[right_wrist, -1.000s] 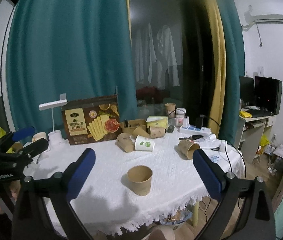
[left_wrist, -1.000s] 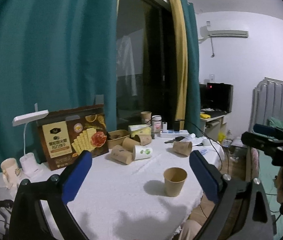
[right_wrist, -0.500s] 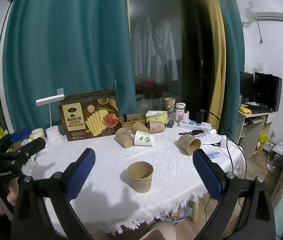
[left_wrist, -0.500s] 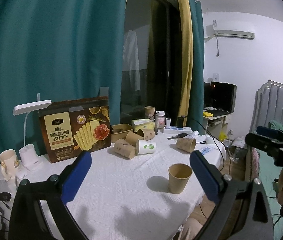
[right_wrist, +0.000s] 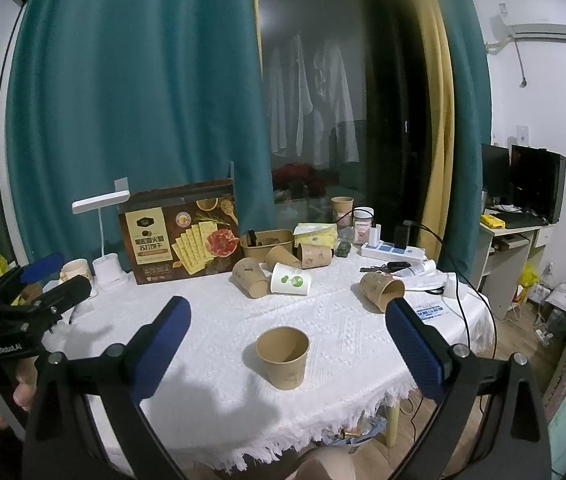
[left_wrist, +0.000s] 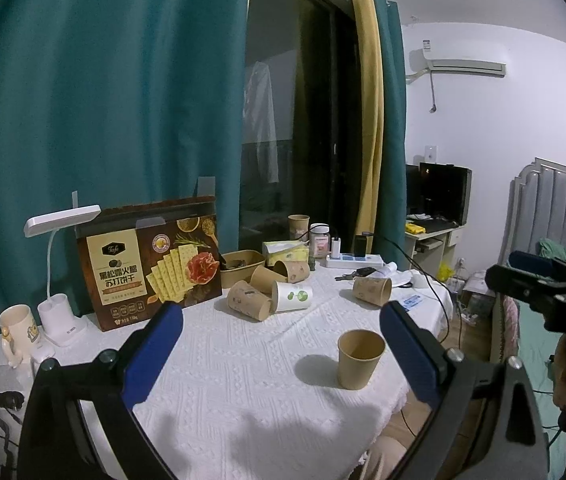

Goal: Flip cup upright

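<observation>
plain brown paper cup [right_wrist: 283, 357] upright, mouth up, near front edge of white-clothed counter [right_wrist: 219, 336] | left gripper [left_wrist: 281, 350] fingers spread, empty, above counter | right gripper [right_wrist: 287, 346] fingers spread, empty | other brown paper cups [right_wrist: 381, 291] lie tipped behind

Dim indoor light, fisheye-warped edges
</observation>
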Demonstrator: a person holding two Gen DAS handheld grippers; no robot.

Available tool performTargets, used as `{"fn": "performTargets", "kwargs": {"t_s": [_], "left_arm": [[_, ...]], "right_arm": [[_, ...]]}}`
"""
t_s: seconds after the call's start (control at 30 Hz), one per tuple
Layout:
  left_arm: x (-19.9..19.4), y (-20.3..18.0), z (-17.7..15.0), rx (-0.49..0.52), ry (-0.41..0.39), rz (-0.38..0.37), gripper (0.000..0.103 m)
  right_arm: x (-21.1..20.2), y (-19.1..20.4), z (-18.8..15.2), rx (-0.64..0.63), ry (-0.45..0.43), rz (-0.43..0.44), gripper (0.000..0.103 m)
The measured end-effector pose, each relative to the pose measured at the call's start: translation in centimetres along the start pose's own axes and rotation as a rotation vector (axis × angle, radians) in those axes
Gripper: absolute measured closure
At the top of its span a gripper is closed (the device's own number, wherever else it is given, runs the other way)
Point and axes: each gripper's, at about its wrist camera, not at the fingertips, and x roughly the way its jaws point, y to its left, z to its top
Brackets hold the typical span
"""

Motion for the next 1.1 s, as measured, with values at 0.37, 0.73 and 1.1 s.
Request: {"fn": "performTargets", "kwargs": {"t_s": [0.37,0.73,1.1], "left_arm": [[0.06,0.02,0.1,0.001,0.0,0.003,0.004],[-0.16,-0.07,0.04,0.011,-0.016,-0.012,0.004],[0.01,-0.34,0.08,0.016,-0.013,-0.015,0.004]], "right_arm": [[0.26,0.32,-0.06,-0.001,0.006,0.003,0.006],[0.08,0.26,-0.18,0.005,0.005,0.002,0.006],[0.04,0.23,-0.18,0.008,0.003,0.002,0.006]]}}
